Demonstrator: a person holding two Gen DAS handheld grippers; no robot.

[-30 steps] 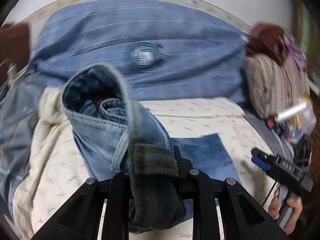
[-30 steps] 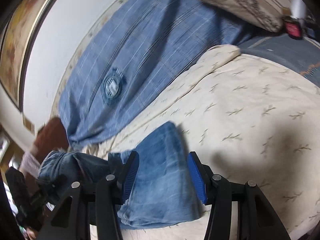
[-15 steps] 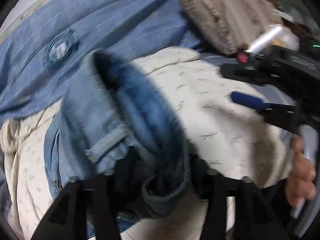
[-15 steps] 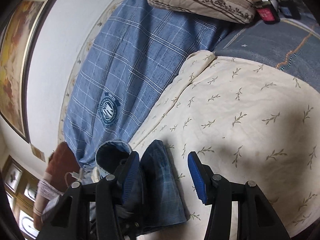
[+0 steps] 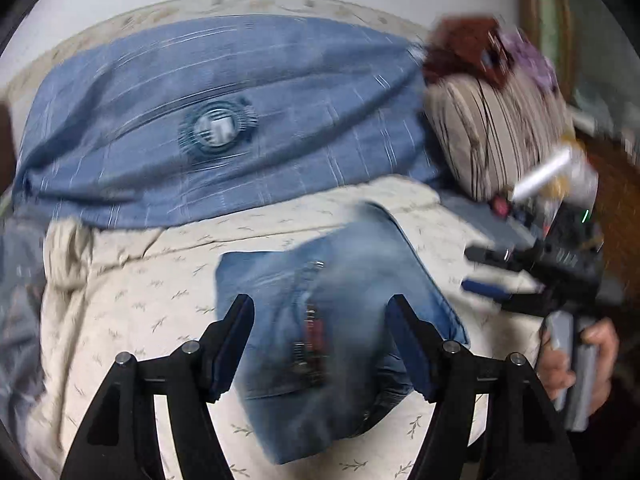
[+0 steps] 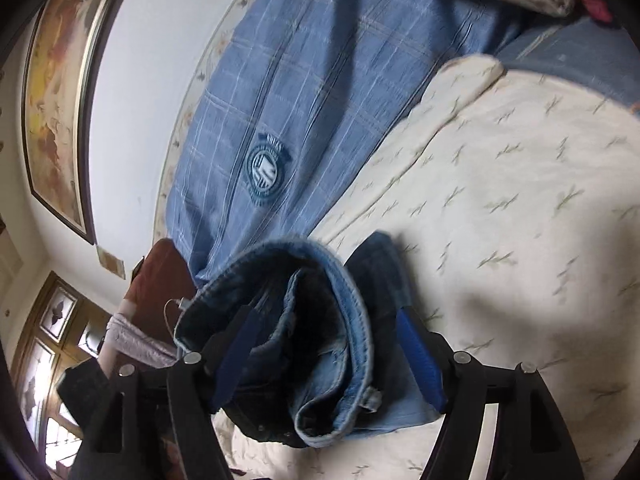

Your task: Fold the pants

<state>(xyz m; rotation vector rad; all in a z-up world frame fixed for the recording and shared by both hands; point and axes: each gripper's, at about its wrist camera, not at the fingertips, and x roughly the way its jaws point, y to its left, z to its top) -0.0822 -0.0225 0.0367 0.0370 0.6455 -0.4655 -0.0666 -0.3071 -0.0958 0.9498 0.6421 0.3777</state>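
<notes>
The left hand-held gripper [image 5: 320, 350] has let go of the jeans [image 5: 340, 332], jaws now wide apart; the right hand-held gripper [image 6: 332, 360] stays spread around their waistband.

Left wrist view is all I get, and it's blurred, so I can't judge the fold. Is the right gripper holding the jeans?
Observer: No. In the right wrist view the right gripper is open, with its jaws wide apart on either side of the jeans.
Operator: Do the jeans lie flat at that end?
Observer: No. The waistband stands up as an open loop above the cream sheet.
Operator: What's beyond that end?
Observer: A framed painting hangs on the wall, outside your view.
</notes>
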